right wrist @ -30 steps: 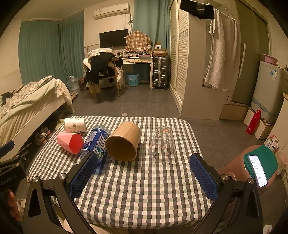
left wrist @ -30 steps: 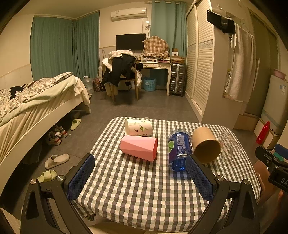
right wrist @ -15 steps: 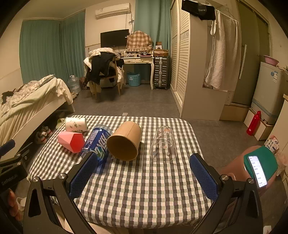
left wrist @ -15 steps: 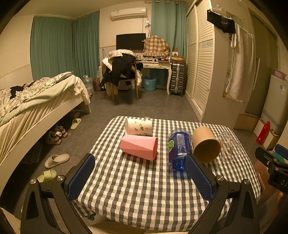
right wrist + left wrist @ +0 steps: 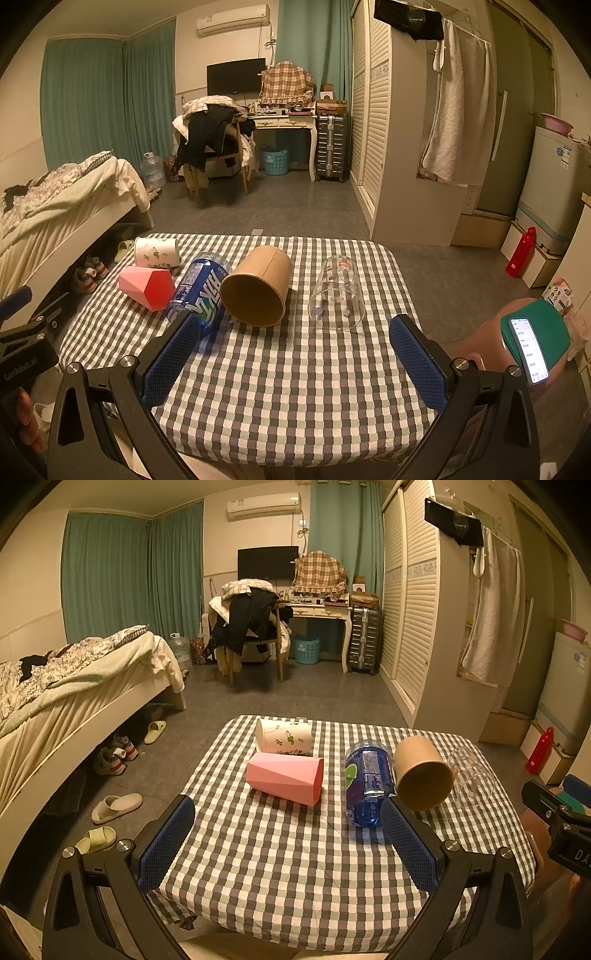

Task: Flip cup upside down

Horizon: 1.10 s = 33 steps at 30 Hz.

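Cups (five point(image 5: 256, 287), all on sides) on checked table point(image 5: 295, 369); left gripper point(image 5: 288, 843), right gripper point(image 5: 293, 356) spread wide, empty.

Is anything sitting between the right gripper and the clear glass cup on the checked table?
Nothing visible. In the right wrist view only bare checked table lies between the open right gripper and the clear glass cup. The brown cup lies to the glass's left, apart from it.
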Tool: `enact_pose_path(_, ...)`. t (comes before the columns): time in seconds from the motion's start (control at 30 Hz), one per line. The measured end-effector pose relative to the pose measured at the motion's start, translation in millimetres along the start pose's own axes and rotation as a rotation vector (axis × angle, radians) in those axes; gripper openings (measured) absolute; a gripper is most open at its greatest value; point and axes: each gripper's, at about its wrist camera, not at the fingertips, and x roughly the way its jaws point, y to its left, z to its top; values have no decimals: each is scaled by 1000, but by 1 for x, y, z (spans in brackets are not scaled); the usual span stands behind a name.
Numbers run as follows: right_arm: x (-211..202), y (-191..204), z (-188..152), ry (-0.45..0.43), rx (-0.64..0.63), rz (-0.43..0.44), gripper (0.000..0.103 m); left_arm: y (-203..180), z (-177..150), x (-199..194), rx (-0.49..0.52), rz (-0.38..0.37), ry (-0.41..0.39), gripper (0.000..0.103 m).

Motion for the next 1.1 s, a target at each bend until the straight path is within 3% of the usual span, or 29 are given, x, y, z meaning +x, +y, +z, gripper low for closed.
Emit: enact_pose_path(1.1, 13, -16, -3, 31, 45, -16, 103, -7, -5, 9, 7, -8, 27, 103)
